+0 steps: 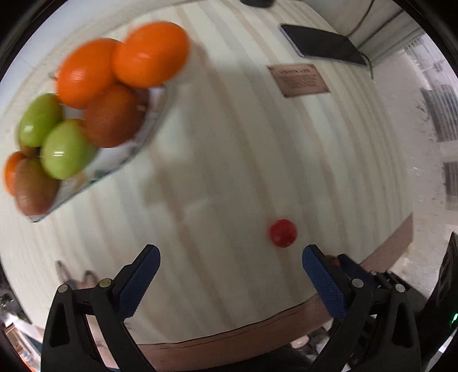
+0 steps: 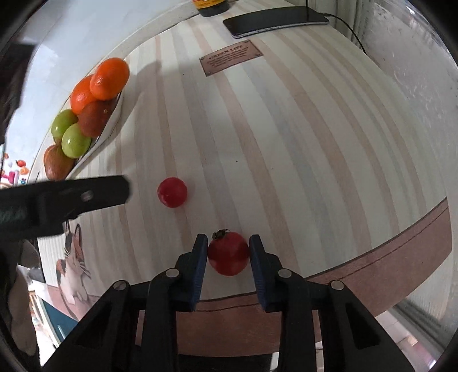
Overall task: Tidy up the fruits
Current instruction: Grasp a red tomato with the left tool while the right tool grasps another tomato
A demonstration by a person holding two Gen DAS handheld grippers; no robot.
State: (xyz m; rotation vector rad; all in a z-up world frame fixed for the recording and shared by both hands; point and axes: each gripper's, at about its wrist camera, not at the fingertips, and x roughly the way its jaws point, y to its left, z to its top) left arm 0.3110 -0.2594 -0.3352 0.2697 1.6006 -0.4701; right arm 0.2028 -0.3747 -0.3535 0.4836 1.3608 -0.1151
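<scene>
A tray [image 1: 137, 148] at the table's left holds oranges [image 1: 148, 54], green fruits [image 1: 67, 148] and brown kiwis [image 1: 113, 116]; it also shows in the right wrist view [image 2: 110, 126]. A small red tomato [image 1: 283, 233] lies loose on the table, just ahead of my left gripper [image 1: 230, 257], which is open and empty. My right gripper [image 2: 228, 243] is shut on a second red tomato [image 2: 228, 253] with a dried stem, near the table's front edge. The loose tomato [image 2: 172, 192] lies to its front left, beside the left gripper's finger [image 2: 86, 197].
A dark phone [image 2: 274, 20] with a cable and a brown plaque [image 2: 230, 57] lie at the far side of the striped table [image 2: 286, 143]. A dark bottle base [image 2: 211, 7] stands at the back. The table's brown front edge [image 2: 372, 280] is close below.
</scene>
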